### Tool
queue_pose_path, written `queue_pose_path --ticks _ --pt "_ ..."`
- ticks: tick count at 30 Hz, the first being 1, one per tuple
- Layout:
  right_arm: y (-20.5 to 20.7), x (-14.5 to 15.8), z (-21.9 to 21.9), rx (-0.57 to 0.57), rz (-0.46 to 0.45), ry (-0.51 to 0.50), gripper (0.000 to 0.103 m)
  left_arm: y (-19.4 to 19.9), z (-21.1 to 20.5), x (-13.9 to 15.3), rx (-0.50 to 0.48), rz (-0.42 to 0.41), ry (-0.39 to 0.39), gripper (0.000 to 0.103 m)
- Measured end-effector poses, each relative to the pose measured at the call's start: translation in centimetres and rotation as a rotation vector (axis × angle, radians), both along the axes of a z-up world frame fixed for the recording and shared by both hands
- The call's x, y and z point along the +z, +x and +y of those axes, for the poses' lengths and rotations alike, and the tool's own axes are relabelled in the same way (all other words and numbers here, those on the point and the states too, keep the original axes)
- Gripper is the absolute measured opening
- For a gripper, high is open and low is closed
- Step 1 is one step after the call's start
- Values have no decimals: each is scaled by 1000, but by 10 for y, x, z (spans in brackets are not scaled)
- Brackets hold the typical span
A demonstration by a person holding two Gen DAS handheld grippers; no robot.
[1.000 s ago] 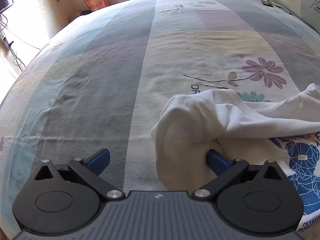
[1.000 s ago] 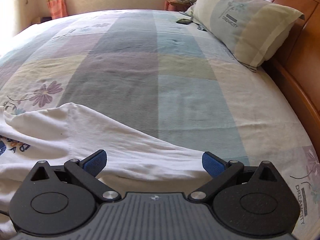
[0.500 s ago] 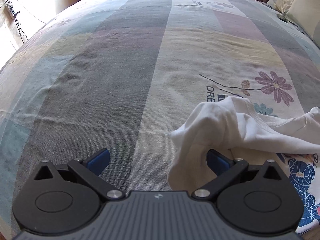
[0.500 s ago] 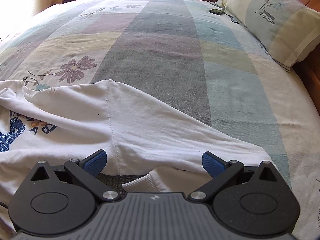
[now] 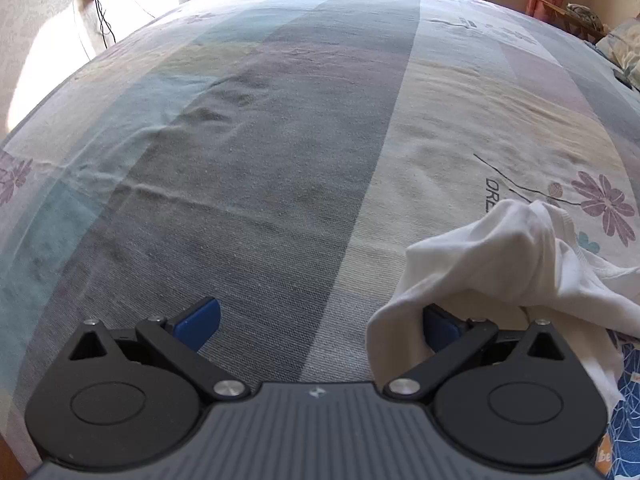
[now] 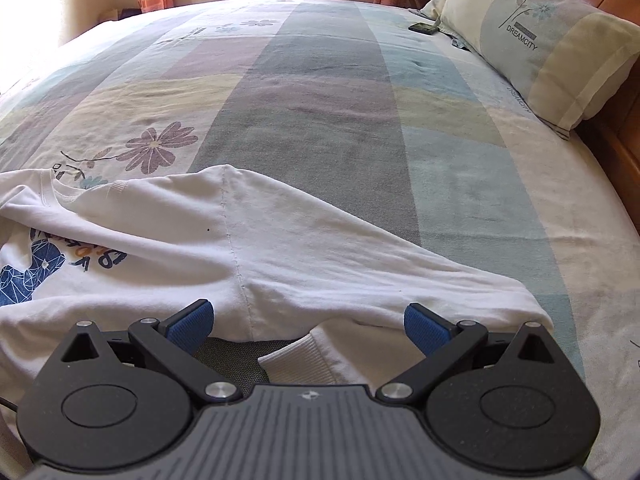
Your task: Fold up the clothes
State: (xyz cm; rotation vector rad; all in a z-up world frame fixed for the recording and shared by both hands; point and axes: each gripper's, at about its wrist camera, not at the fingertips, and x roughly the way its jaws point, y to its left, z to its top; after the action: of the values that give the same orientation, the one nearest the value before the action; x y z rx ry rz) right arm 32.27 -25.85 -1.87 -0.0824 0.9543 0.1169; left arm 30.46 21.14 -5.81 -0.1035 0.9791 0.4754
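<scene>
A white sweatshirt [image 6: 304,240] with a blue printed front lies on the bed, its long sleeve stretched out to the right. In the left wrist view a bunched white part of the sweatshirt [image 5: 492,256] drapes over the right blue pad. My left gripper [image 5: 318,322] is open, with bare bedsheet between its fingers. My right gripper [image 6: 308,322] is open too, low over the sleeve's near edge. A ribbed cuff [image 6: 300,360] lies folded back just under it, between the fingers.
The bed is covered by a checked sheet [image 5: 256,160] with flower prints. A pillow [image 6: 540,36] and a wooden headboard [image 6: 624,132] stand at the right. A dark phone-like object [image 6: 424,27] lies near the pillow. Cables [image 5: 92,4] run on the floor far left.
Both grippers have tilted and drawn back, so more of the bed shows. The bunched cloth has slid right in the left view. The ribbed cuff has come into sight under the right gripper.
</scene>
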Motion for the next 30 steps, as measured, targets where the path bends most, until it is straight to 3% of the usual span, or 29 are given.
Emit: queue_pose_path --ticks 7,11,15,20,28,30 --pt "-29 10 -5 -76 -23 -33 103 38 29 15 -52 -15 144 103" --pt "-41 13 -3 -95 -18 -42 103 48 15 9 -106 22 162 102" --pt "-49 15 8 -57 -29 -49 103 35 -2 -2 -153 34 68 103" --pt "-50 15 15 -17 -28 -44 103 33 -4 -3 -84 -19 -58 103" --pt "-56 13 15 3 -32 -25 103 59 -18 -9 -58 -7 -76 102" --pt "-58 11 11 -6 -29 -18 103 66 -25 -22 -58 69 -19 103"
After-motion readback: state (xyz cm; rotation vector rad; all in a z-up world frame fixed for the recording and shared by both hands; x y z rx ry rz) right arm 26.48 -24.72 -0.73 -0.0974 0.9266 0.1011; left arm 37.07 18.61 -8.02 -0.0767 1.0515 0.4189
